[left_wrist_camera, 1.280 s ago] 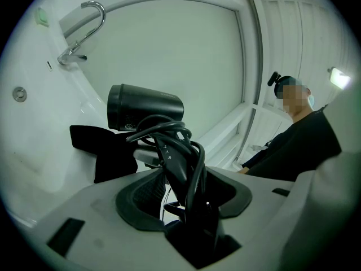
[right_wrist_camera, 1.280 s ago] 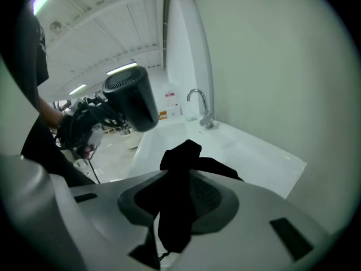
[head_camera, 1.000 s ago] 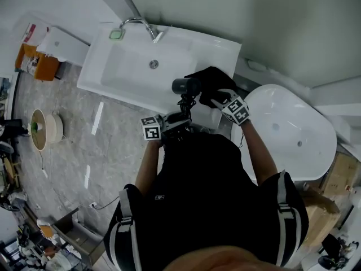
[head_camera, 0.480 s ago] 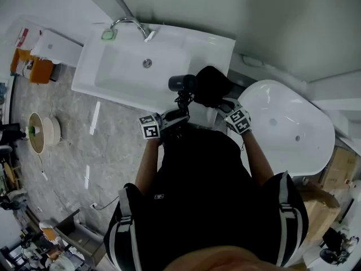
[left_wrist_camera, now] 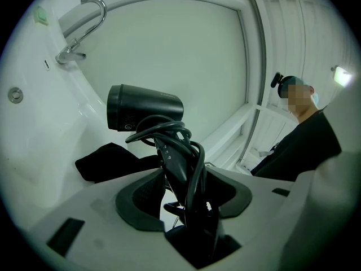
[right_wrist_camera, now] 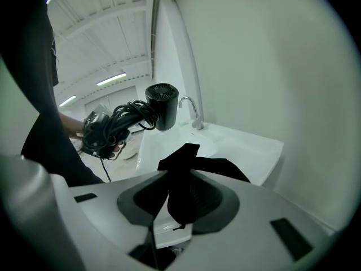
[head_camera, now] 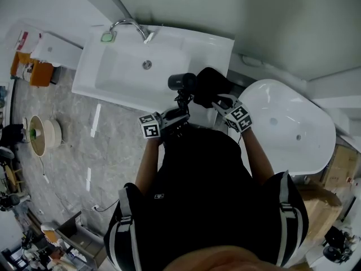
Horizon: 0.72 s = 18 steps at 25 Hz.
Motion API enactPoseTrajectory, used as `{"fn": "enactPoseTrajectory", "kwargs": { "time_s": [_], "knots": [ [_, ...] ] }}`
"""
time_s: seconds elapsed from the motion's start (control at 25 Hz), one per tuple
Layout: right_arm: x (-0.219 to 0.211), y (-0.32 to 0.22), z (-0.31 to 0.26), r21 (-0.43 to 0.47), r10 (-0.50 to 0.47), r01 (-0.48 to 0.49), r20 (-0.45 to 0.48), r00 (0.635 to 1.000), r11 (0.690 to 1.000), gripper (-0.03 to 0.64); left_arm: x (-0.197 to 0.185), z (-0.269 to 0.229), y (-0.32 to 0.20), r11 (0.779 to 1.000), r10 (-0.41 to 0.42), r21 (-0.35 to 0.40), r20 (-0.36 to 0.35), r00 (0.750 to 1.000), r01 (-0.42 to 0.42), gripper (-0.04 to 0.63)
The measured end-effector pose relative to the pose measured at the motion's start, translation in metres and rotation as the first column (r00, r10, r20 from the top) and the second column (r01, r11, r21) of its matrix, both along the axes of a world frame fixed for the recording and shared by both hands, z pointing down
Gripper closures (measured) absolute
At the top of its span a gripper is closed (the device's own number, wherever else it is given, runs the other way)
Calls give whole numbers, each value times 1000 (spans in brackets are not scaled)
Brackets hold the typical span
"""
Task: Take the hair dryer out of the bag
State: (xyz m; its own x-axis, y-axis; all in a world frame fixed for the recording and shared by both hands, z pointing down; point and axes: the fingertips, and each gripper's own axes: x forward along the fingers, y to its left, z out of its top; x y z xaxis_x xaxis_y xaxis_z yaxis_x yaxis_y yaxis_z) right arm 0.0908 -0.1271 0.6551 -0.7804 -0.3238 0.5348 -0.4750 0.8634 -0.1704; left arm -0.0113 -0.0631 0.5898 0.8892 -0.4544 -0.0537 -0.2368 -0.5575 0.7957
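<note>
Hair dryer (left_wrist_camera: 144,109) out of bag (right_wrist_camera: 219,167), handle and wound cord clenched by left gripper (left_wrist_camera: 183,196) fingers. Limp bag grasped by right gripper (right_wrist_camera: 179,202) fingers, just closed further.

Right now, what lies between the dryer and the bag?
Nothing. In the right gripper view the dryer hangs apart from the bag, and only the sink shows behind the gap.

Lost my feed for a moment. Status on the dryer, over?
Left gripper shut on hair dryer handle, cord wrapped. Right gripper jaws just closed further, pinching black bag. Dryer fully out of bag. Nothing in the way.
</note>
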Motion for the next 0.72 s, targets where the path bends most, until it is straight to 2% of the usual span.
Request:
{"fn": "enactPoseTrajectory", "kwargs": {
  "time_s": [0.72],
  "knots": [
    [-6, 4, 2, 9, -4, 5, -16, 1000, 1000, 454, -10, 3, 13, 1000, -19, -4, 2, 1000, 19, 400]
  ]
}}
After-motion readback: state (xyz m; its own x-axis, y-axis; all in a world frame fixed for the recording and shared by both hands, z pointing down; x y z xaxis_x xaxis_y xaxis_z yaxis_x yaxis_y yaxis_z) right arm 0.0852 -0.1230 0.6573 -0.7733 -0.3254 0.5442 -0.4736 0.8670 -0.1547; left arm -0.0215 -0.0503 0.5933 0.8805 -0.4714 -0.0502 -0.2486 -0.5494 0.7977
